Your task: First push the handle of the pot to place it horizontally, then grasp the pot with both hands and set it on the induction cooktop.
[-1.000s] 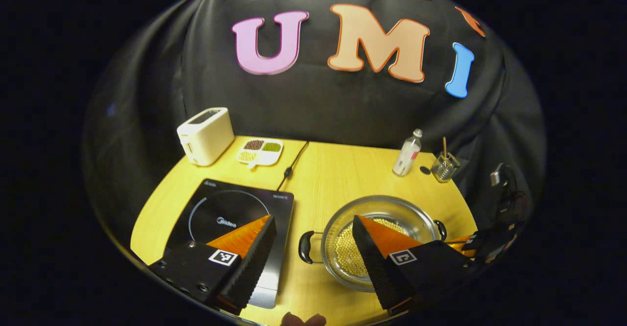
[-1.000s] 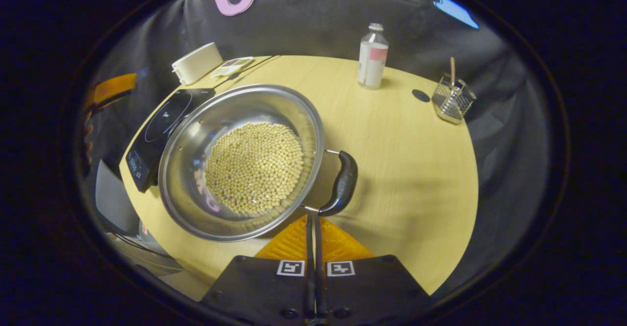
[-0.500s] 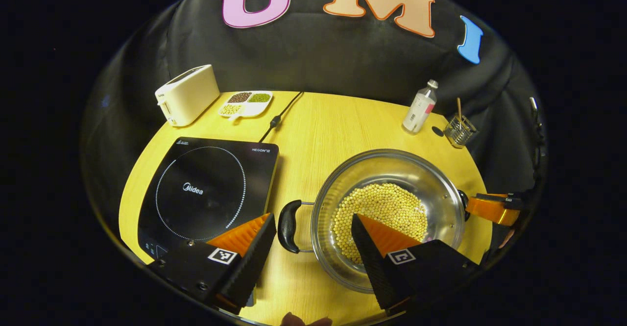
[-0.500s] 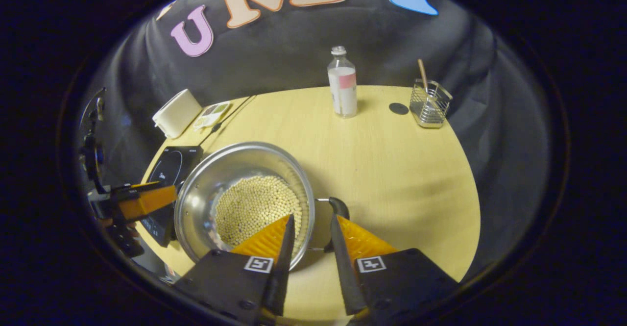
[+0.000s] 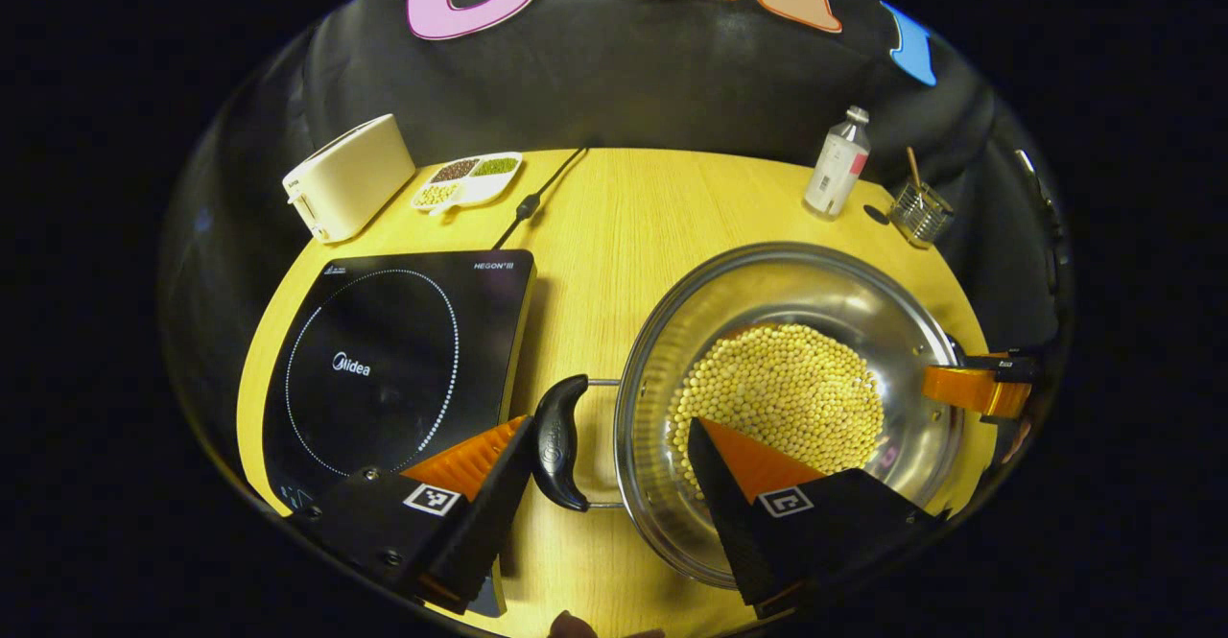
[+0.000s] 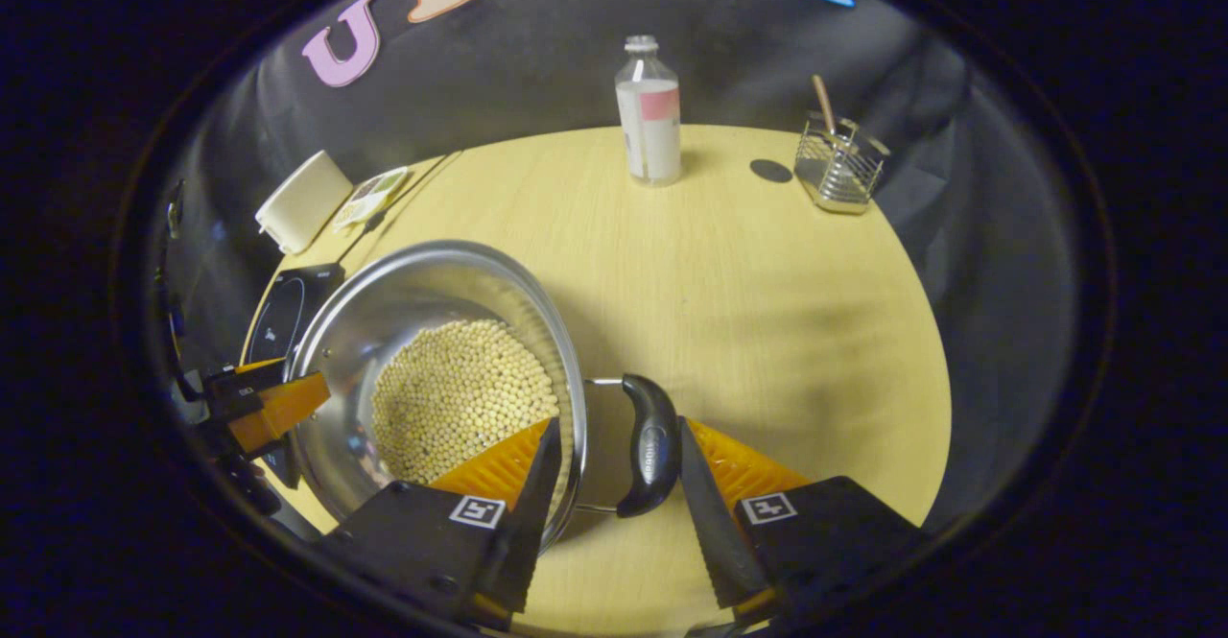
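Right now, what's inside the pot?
The pot holds a heap of small pale yellow beans over its middle, with bare steel wall around them. In the left gripper view one finger of the left gripper hides the near part; the bottom under the beans is covered.

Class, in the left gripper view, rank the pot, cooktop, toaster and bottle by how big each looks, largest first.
1. pot
2. cooktop, close to the pot, so unsure
3. toaster
4. bottle
Toaster and bottle sit farther back, shrinking them.

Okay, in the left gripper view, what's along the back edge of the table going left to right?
Toaster → divided dish of beans → cooktop's power cord → plastic bottle → dark round spot on the table → wire basket holding a stick.
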